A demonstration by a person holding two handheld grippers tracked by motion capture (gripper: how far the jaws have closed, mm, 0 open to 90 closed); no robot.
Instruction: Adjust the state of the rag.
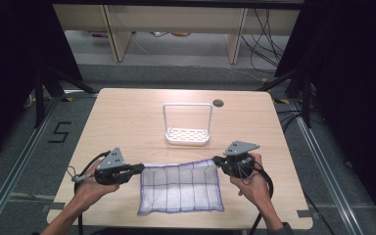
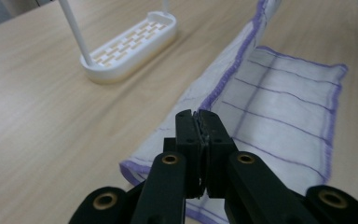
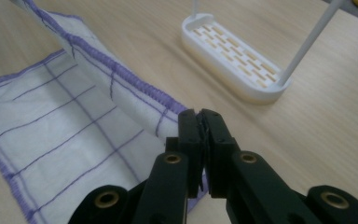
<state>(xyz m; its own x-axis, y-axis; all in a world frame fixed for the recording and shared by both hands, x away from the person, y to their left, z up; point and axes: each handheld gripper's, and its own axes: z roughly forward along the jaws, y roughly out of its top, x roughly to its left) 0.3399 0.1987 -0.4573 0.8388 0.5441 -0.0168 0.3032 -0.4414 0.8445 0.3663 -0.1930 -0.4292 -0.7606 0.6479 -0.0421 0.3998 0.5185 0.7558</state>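
Both my left gripper point(image 1: 138, 169) and right gripper point(image 1: 217, 160) are clenched on the far corners of the white, purple-checked cloth point(image 1: 181, 187), whose body trails on the wooden table point(image 1: 127, 117) below the jaws, so I judge uneven pulling could slip a thin hem free.

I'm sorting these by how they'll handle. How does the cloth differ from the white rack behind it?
The cloth is limp, its far edge lifted and the rest lying flat; the rack is rigid and stands upright with a tall hoop handle. The cloth has purple grid lines and hem; the rack is plain with a slotted base. The cloth is pinched at two corners; the rack stands untouched. Both are mostly white.
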